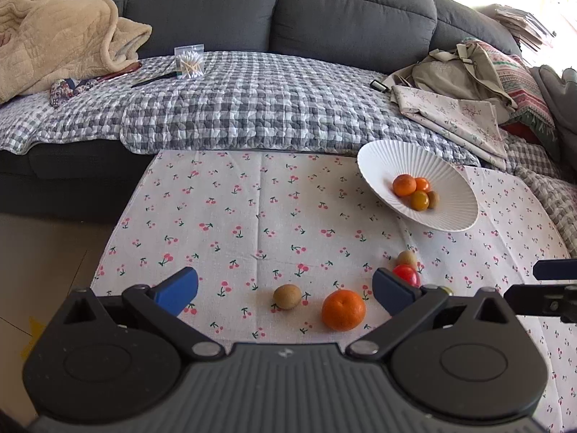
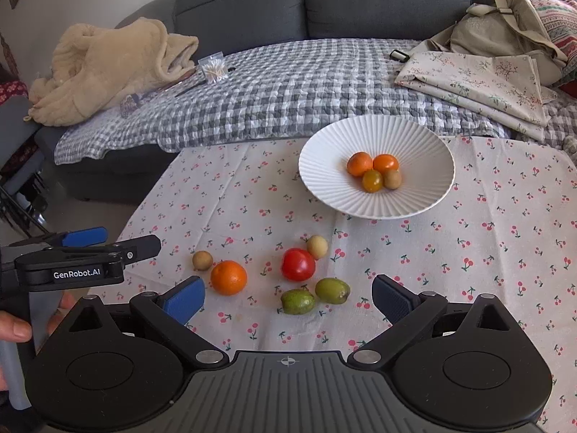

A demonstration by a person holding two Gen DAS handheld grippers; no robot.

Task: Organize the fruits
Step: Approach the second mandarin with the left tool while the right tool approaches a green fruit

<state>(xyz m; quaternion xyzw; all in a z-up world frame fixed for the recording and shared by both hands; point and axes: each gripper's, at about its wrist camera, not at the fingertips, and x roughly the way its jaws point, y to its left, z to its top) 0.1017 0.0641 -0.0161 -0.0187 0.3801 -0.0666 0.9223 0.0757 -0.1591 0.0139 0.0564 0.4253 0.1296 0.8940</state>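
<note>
My left gripper stands wide open and empty above the bench, its jaws bracketing a brown longan and the orange at its 12 o'clock, presumably the next candidates for pickup. My right gripper is likewise spread wide and holds nothing, poised over the loose fruit. Counted left to right in the right wrist view, six pieces lie loose on the cloth: one brown longan, one orange, one red tomato, one pale longan, two green fruits touching. At 1 o'clock the white ribbed plate serves as the collecting point; four small fruits cluster at its centre, where the dished surface would gather them.
</note>
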